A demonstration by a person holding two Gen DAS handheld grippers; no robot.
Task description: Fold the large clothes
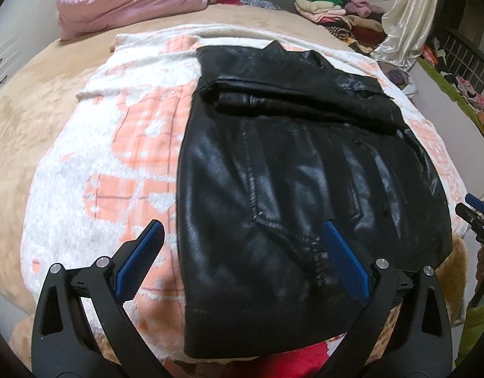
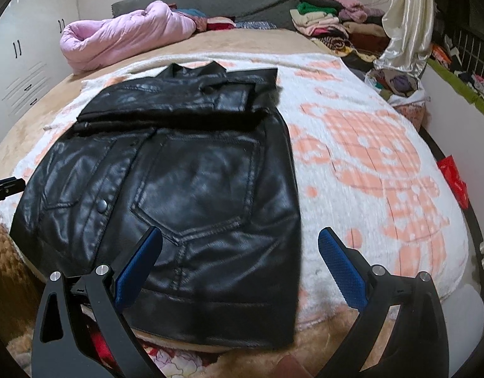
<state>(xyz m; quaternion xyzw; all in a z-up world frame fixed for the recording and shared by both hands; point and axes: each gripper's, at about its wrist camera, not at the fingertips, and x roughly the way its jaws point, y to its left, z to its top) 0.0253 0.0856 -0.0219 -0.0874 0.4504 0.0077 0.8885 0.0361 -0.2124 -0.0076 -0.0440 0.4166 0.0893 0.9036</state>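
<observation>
I find the black leather jacket (image 2: 179, 189) flat on the white-and-peach blanket (image 2: 368, 157) on the bed, long axis running away from me, collar far. My left hand-held gripper (image 1: 242, 258) and right hand-held gripper (image 2: 242, 261) hover wide, empty.

Bare blanket (image 2: 368, 157) w/ free room either side of the black jacket (image 2: 185, 189). Far end blocked: pink duvet (image 2: 122, 37) at bed's back left, clothes pile (image 2: 333, 28) + hanging satin cloth (image 2: 406, 31) back right.
</observation>
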